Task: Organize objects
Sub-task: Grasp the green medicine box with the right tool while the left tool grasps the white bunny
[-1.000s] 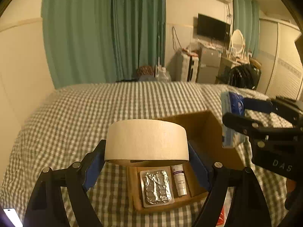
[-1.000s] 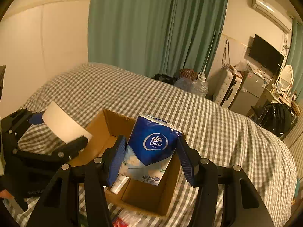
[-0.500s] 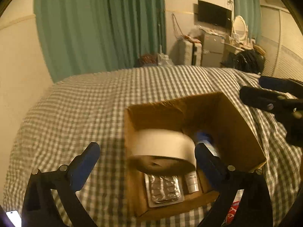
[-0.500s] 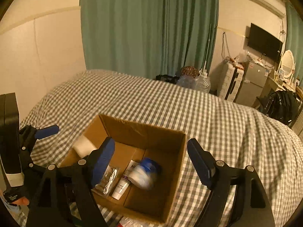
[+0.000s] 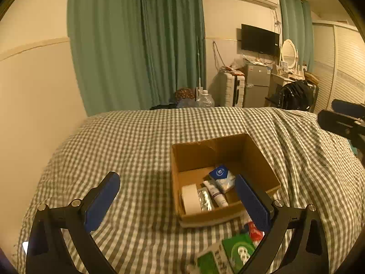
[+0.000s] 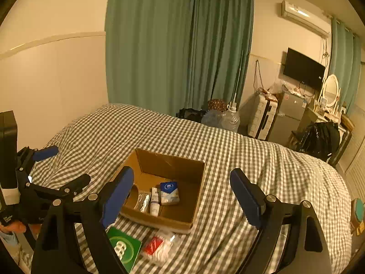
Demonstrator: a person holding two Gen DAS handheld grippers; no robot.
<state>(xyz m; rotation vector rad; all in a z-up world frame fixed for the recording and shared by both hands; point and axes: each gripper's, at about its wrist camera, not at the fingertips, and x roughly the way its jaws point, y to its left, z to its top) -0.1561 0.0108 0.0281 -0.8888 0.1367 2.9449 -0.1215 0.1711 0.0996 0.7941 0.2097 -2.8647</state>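
While the left gripper (image 5: 176,202) gapes wide and empty, the green box (image 5: 228,254) lies just outside the cardboard box (image 5: 228,217), likely light and stiff: grip its flat faces. From the right gripper (image 6: 182,194), equally wide, the soft red-labelled packet (image 6: 159,245) lies beside that carton.

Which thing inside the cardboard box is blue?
The blue-and-white tissue pack, at the right of the row; the tape roll, foil blister and tube beside it are pale.

Dim, warm amber indoor light; strong fisheye curvature and black vignette at edges; foreground items at 6 o'clock blurred.
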